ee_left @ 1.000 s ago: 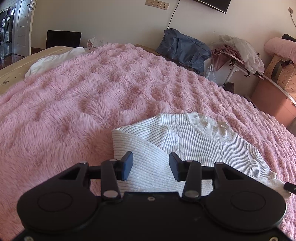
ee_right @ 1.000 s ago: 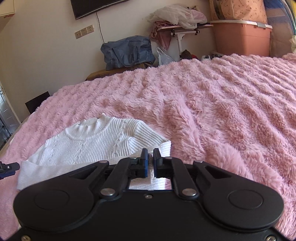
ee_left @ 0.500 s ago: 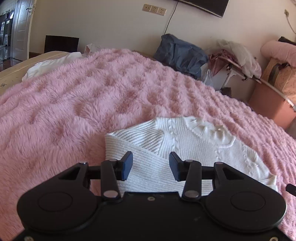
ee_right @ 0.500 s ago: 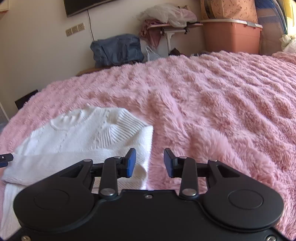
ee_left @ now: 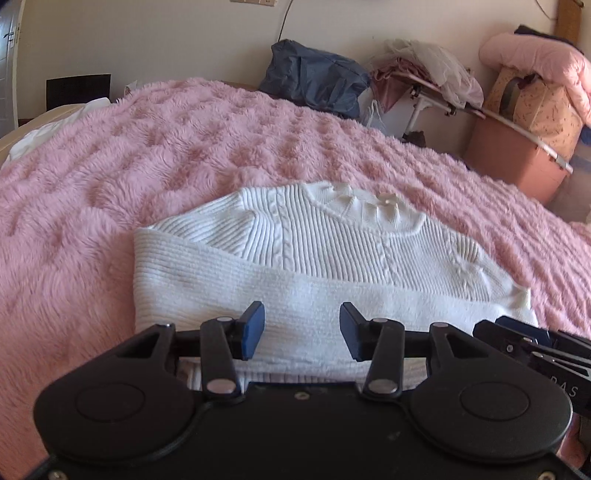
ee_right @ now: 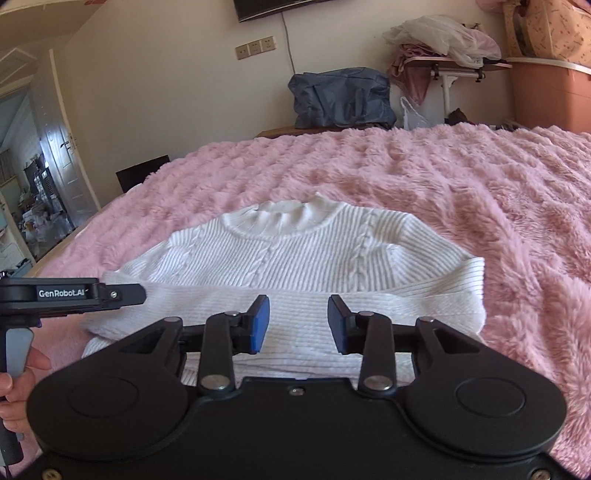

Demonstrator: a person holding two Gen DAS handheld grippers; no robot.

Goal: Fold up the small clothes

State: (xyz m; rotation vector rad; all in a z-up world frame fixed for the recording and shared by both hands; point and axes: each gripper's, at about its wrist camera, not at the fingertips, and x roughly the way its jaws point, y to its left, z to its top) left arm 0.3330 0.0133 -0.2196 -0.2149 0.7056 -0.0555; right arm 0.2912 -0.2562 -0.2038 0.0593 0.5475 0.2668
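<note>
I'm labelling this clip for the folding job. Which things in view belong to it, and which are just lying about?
Belongs to the job: white knit sweater, pink fluffy blanket under it, left gripper, right gripper.

Lying about: blue bag, pink storage bin, clothes heap on a stand.

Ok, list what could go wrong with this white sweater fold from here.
1. The white sweater lies on a shaggy pink blanket; closing low could pinch pile along with the knit.
2. Both sleeves lie loosely folded across the body, held by neither the left hand-held gripper, whose jaws are opening, nor the open right hand-held gripper; lifting the hem could slide them out.
3. The two grippers sit close together over the sweater and could bump.
</note>
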